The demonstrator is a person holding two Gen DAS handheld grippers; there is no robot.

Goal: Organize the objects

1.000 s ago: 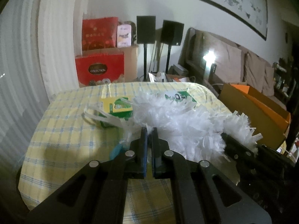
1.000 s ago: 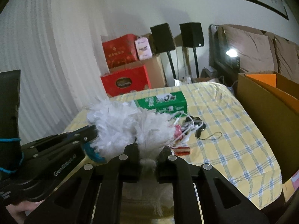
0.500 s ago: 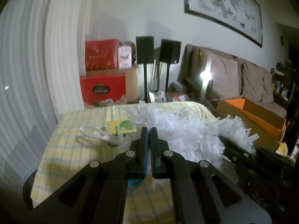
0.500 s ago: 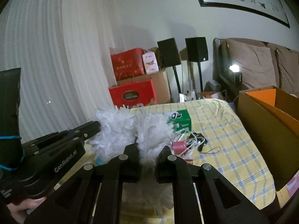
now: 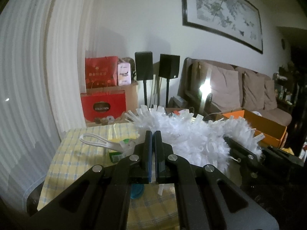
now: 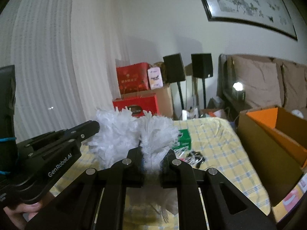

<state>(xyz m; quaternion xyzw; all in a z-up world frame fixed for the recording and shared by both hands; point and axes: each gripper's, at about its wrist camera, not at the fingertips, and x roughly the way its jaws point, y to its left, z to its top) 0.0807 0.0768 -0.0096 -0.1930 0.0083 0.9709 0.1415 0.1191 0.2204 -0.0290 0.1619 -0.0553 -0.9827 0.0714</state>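
Note:
A fluffy white duster [image 5: 191,134] hangs in the air above the yellow checked table [image 5: 76,153], stretched between both grippers. My left gripper [image 5: 153,134] is shut on its left end, with a thin white strip showing between the pads. To the right, my right gripper [image 5: 228,141] bites into the far end. In the right wrist view the right gripper [image 6: 152,151] is shut on a tuft of the duster [image 6: 115,130], and the left gripper [image 6: 92,127] pokes into the fluff from the left. A white loop handle [image 5: 92,140] sticks out leftward.
An open cardboard box with orange lining [image 6: 268,134] stands at the table's right edge. A green box [image 6: 185,139] and tangled cables [image 6: 191,157] lie on the cloth [image 6: 216,140], and a yellow-green packet [image 5: 119,134] lies further left. Red boxes, speakers and a sofa stand behind.
Both grippers have risen together with the duster, which now hangs off the table. The table has dropped lower in both views.

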